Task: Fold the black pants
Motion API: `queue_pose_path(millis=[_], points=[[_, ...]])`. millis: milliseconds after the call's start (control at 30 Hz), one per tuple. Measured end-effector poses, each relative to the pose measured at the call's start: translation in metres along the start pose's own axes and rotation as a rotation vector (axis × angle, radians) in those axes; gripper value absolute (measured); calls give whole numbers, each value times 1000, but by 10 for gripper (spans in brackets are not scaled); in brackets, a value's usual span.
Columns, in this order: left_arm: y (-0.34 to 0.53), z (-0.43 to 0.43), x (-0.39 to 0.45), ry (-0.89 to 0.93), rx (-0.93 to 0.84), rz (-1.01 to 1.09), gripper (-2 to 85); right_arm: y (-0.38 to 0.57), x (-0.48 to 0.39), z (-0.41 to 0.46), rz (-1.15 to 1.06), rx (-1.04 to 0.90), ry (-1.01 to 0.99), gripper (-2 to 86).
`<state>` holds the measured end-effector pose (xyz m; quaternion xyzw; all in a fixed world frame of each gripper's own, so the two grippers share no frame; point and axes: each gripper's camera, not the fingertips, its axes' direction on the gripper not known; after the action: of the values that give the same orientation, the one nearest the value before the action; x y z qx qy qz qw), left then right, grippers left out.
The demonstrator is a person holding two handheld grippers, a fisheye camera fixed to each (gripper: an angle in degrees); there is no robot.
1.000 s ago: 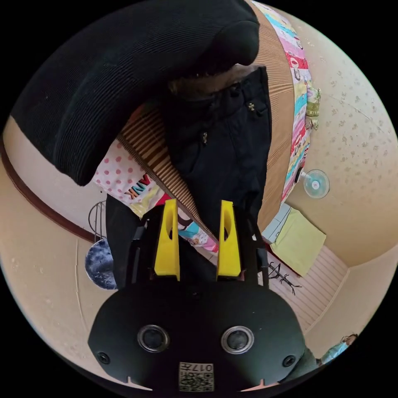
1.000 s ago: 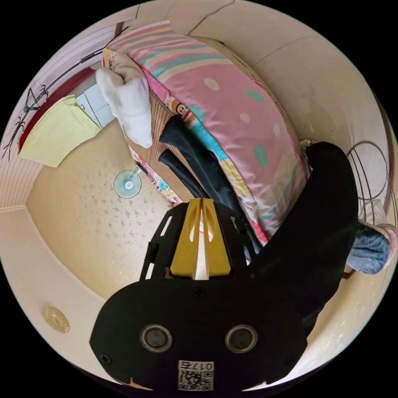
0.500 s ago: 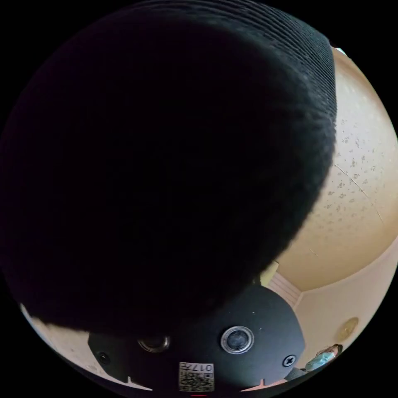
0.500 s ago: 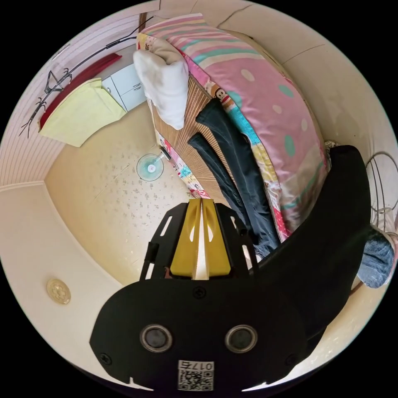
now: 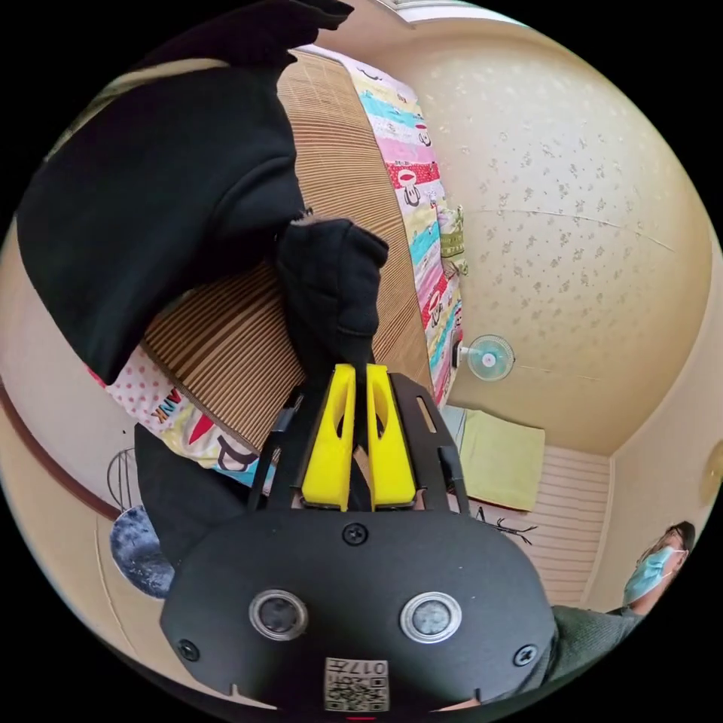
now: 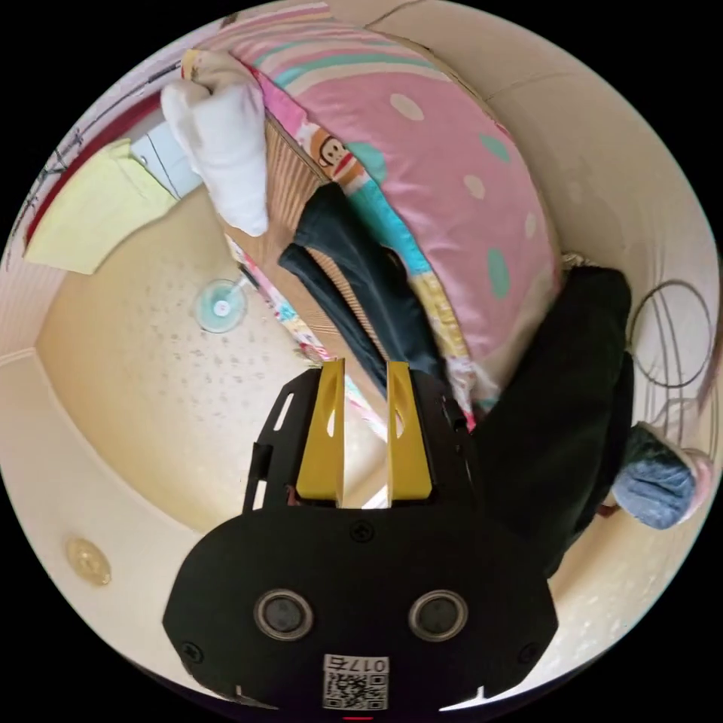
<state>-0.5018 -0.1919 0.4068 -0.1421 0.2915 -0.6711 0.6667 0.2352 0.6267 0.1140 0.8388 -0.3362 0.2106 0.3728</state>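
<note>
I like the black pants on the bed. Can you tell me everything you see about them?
The black pants look like soft dark cloth. In the right gripper view their two legs stretch side by side across the brown striped mat, beside the pink blanket. In the left gripper view the left tongs pinch a bunched-up part of them.

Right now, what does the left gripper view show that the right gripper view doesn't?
Left gripper view: the left gripper shut on a bunched end of the black pants, and a person at the picture's edge.
Right gripper view: the right gripper open, the pants' two legs stretched along the mat, a pink quilt and a white cloth.
Both: the striped mat, the fan, the yellow cloth and a black sleeve.
</note>
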Motion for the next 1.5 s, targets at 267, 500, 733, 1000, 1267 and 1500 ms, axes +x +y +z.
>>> queue_pose_path(millis=[267, 500, 733, 1000, 1267, 1500], points=[[26, -20, 22, -99, -13, -54, 12, -37, -16, 58, -79, -87, 365, 98], [38, -28, 43, -164, -36, -60, 9, 2, -106, 84, -365, -10, 363, 21], [-8, 18, 81, -188, -55, -74, 16, 5, -247, 161, -451, 100, 466, 12], [-92, 138, 154, -21, 31, 130, 53, -37, -319, 296, -590, 152, 521, 7], [-6, 298, 176, -470, -551, 557, 35, 13, -258, 449, -1087, -488, 1264, 4], [86, 333, 105, -803, -752, 649, -4, 45, -163, 440, -1165, -508, 1671, 3]])
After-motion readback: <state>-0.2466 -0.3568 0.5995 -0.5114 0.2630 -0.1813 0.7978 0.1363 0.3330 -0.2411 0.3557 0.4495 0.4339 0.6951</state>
